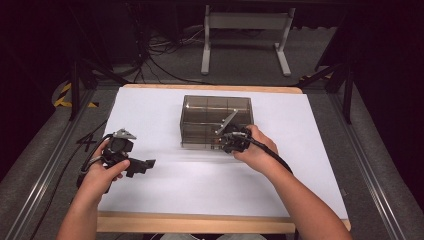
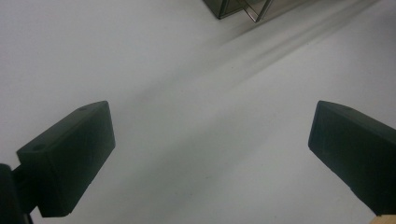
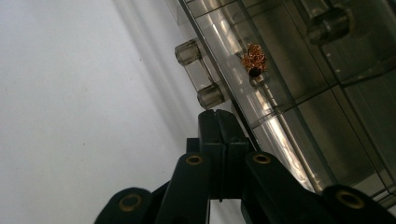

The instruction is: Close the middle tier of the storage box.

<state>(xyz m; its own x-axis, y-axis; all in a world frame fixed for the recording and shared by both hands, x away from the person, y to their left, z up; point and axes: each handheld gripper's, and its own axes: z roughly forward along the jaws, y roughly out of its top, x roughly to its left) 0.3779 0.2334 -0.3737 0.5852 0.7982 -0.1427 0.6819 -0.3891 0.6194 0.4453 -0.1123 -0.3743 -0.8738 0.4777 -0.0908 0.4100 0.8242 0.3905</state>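
The right gripper [image 3: 223,122], its jaws pressed flat together on nothing, sits at the front of the smoky see-through plastic drawer box [image 1: 216,121] in the middle of the smooth white table sheet [image 1: 165,185], probably about to work a round clear knob [image 3: 210,96], while the left gripper [image 2: 210,154] waits spread wide over bare sheet.

smoky clear box [image 1: 216,121] mid-table | right tongs [image 1: 231,141] at its front | left tongs [image 1: 142,166] over white sheet [image 1: 200,185]

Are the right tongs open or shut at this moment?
Shut. In the right gripper view, the right tongs have both black jaws pressed together, no gap, beside the clear drawer box.
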